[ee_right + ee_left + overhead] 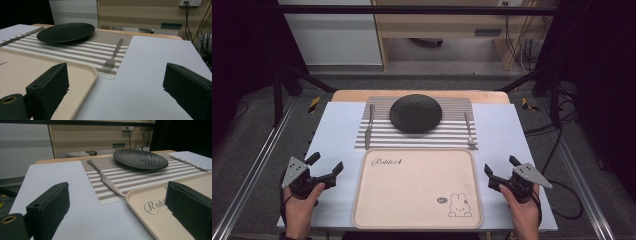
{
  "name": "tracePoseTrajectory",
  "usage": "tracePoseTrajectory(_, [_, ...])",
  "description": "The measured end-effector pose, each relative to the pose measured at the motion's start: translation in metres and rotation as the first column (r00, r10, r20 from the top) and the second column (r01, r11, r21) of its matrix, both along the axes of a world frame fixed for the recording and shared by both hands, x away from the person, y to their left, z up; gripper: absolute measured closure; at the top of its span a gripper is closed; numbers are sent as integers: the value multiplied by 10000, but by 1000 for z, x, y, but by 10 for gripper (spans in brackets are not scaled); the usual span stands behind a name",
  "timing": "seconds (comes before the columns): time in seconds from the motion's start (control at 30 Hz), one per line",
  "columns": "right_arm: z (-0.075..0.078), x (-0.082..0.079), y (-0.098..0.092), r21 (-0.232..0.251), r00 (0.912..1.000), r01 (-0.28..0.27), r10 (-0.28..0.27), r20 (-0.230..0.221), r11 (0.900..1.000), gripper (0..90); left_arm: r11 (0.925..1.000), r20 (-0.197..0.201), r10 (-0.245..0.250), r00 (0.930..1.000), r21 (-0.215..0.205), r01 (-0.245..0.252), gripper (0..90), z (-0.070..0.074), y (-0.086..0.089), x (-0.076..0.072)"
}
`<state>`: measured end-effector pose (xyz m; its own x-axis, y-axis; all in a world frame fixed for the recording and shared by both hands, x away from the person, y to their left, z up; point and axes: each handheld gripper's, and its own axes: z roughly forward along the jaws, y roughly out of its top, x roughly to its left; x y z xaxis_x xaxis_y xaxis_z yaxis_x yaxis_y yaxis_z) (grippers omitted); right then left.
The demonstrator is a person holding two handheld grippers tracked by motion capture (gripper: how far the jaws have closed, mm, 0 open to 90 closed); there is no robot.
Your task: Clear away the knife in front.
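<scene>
A black textured plate rests at the middle of a striped placemat. A knife lies on the mat's left side and a fork on its right. In front of the mat sits an empty beige tray printed with a rabbit. My left gripper hovers open to the left of the tray, nothing between its jaws. My right gripper stands open on the tray's right side, also empty. The left gripper view looks past its jaws toward the knife and plate. The right gripper view faces the fork and plate.
A white sheet covers the tabletop, with a wooden edge at the back. Metal frame rails run along both sides. Shelving and cables stand beyond the table.
</scene>
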<state>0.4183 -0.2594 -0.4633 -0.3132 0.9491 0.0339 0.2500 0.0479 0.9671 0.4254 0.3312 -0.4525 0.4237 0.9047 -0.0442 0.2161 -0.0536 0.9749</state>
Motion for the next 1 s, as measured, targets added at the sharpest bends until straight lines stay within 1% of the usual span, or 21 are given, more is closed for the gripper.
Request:
tracePoseTrajectory(0.2, [0, 0, 1, -5, 10000, -12, 12, -83, 10000, 64, 9999, -105, -67, 9999, 94, 68, 55, 0, -3, 0])
tracePoseTrajectory(0.23, [0, -1, 1, -36, 9999, -3, 2, -112, 10000, 64, 9999, -117, -53, 9999, 162, 54, 56, 0, -4, -1])
tracePoseTrajectory(0.3, [0, -2, 2, -50, 9999, -30, 29, -121, 10000, 65, 9998, -267, -115, 9996, 168, 120, 56, 0, -7, 0])
tracePoseTrajectory(0.37, [0, -2, 2, -44, 9999, -38, 38, -133, 10000, 66, 9997, -281, -141, 9995, 200, 147, 57, 0, -8, 0])
tracePoseTrajectory(0.4, [1, -3, 2, 9, 9998, -29, 29, -205, 10000, 69, 9993, -405, -136, 9991, 343, 150, 57, 0, -12, 2])
tracePoseTrajectory(0.43, [1, -3, 2, 9, 9998, -29, 29, -205, 10000, 69, 9993, -405, -136, 9991, 343, 150, 57, 0, -12, 2])
tracePoseTrajectory(0.53, [1, -5, 1, -78, 9997, -68, 66, -251, 9999, 70, 9982, -688, -260, 9973, 521, 297, 57, 1, -20, 7])
tracePoseTrajectory(0.57, [1, -7, 0, -62, 9994, -124, 122, -338, 9999, 67, 9955, -818, -408, 9958, 821, 476, 59, 5, -27, 14])
tracePoseTrajectory(0.6, [1, -8, -1, -95, 9991, -172, 168, -389, 9998, 65, 9945, -897, -476, 9948, 883, 555, 60, 7, -31, 18])
tracePoseTrajectory(0.63, [1, -8, -1, -95, 9991, -172, 168, -389, 9998, 65, 9945, -897, -476, 9948, 883, 555, 61, 7, -31, 18])
tracePoseTrajectory(0.67, [0, -10, -1, -170, 9988, -188, 180, -459, 9997, 64, 9932, -1014, -559, 9933, 958, 657, 61, 9, -36, 23])
tracePoseTrajectory(0.73, [0, -11, -2, -161, 9988, -170, 163, -452, 9997, 65, 9891, -1165, -674, 9909, 1226, 817, 61, 15, -45, 33])
tracePoseTrajectory(0.77, [2, -11, -3, -36, 9988, -98, 97, -483, 9999, 67, 9862, -1262, -768, 9890, 1362, 940, 62, 18, -49, 39])
tracePoseTrajectory(0.8, [3, -11, -3, 8, 9985, -82, 83, -534, 10000, 67, 9832, -1434, -961, 9850, 1403, 1164, 62, 23, -58, 51])
tracePoseTrajectory(0.83, [3, -11, -3, 8, 9985, -82, 83, -534, 10000, 67, 9832, -1434, -961, 9850, 1403, 1164, 63, 23, -58, 51])
tracePoseTrajectory(0.87, [4, -10, -4, 29, 9972, -59, 61, -744, 10000, 66, 9764, -1569, -1073, 9818, 1697, 1339, 65, 27, -66, 63])
tracePoseTrajectory(0.9, [4, -10, -4, 29, 9972, -59, 61, -744, 10000, 66, 9764, -1569, -1073, 9818, 1697, 1339, 65, 27, -66, 63])
tracePoseTrajectory(0.97, [4, -10, -5, 35, 9945, -147, 150, -1035, 9999, 66, 9678, -1682, -1131, 9792, 2043, 1469, 65, 30, -74, 75])
tracePoseTrajectory(1.0, [3, -9, -5, 6, 9940, -145, 145, -1080, 9999, 66, 9631, -1747, -1125, 9782, 2231, 1506, 65, 31, -78, 80])
